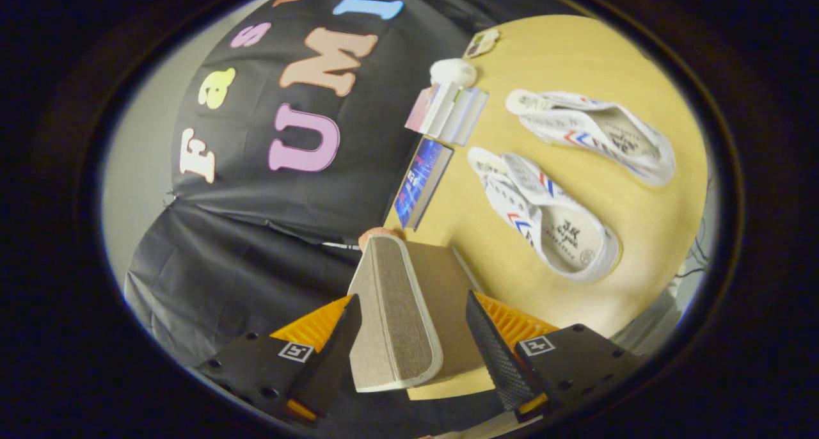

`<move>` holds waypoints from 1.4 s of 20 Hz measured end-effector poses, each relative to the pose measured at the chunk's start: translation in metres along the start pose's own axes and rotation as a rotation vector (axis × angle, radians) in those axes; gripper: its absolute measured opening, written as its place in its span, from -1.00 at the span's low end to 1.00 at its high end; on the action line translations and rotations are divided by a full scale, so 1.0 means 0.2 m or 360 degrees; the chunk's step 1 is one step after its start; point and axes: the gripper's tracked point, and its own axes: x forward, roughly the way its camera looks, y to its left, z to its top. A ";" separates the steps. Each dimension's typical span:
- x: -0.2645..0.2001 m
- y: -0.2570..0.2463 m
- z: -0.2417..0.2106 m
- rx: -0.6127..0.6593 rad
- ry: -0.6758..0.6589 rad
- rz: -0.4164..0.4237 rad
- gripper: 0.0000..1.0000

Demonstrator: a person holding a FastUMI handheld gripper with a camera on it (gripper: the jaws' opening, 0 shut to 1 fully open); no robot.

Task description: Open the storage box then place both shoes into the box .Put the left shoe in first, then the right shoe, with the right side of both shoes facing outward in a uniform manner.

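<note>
While the two shoes wait on the table (pixel 640 36), the gripper (pixel 413 336) stands with its fingers apart on either side of the box lid (pixel 400 311), a beige, cloth-covered flap that rises on edge between them. The left finger looks to be against the lid's outer face; the right finger stands a little off the inner face, so I cannot tell that both press on it. The lid looks like stiff board under woven fabric: light, rigid enough to swing as one piece, and rough enough not to slip. Its free edge, near the rounded corner closest to the fingers, seems the best place to hold, since that gives the most leverage over the hinge.

Beyond the fingertips and to their right lies the nearer shoe (pixel 544 215), and farther on in the same direction the farther shoe (pixel 595 135). Both are white canvas sneakers with red and blue stripes, lying apart from each other, with their openings visible. They should be light and soft in the upper, so a pinch on the side wall would fold it. The heel collar or the firmer sole edge ought to hold better.

Straight ahead past the lid, some books (pixel 441 112) lean against the booth wall.
</note>
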 end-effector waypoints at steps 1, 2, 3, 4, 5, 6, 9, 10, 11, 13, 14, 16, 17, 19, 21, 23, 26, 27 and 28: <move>0.02 -0.02 -0.07 0.0061 0.0043 -0.0010 1.00; 0.03 -0.04 -0.12 0.0112 0.0086 -0.0006 1.00; 0.05 -0.05 -0.16 0.0165 0.0118 0.0012 1.00; 0.05 -0.04 -0.19 0.0232 0.0146 0.0050 1.00; 0.06 -0.03 -0.21 0.0309 0.0163 0.0092 0.99; 0.07 -0.01 -0.22 0.0387 0.0175 0.0131 0.99; 0.08 -0.02 -0.23 0.0580 0.0194 0.0204 0.99; 0.09 -0.01 -0.22 0.0647 0.0190 0.0232 0.98; 0.08 0.00 -0.19 0.0710 0.0189 0.0263 0.99; 0.08 0.02 -0.19 0.0800 0.0203 0.0316 0.93; 0.07 0.04 -0.18 0.0824 0.0212 0.0347 0.93; 0.05 0.07 -0.18 0.0822 0.0232 0.0396 0.93; 0.06 0.06 -0.19 0.0803 0.0239 0.0393 0.65; 0.05 0.00 -0.17 0.0797 0.0214 0.0315 0.08; 0.08 0.03 -0.20 0.0816 0.0279 0.0342 -0.49; 0.06 0.07 -0.22 0.0788 0.0322 0.0375 -0.58; 0.07 0.09 -0.22 0.0656 0.0301 0.0375 -0.86; 0.08 0.14 -0.23 0.0604 0.0308 0.0394 -0.95; 0.07 0.17 -0.23 0.0559 0.0302 0.0410 -0.95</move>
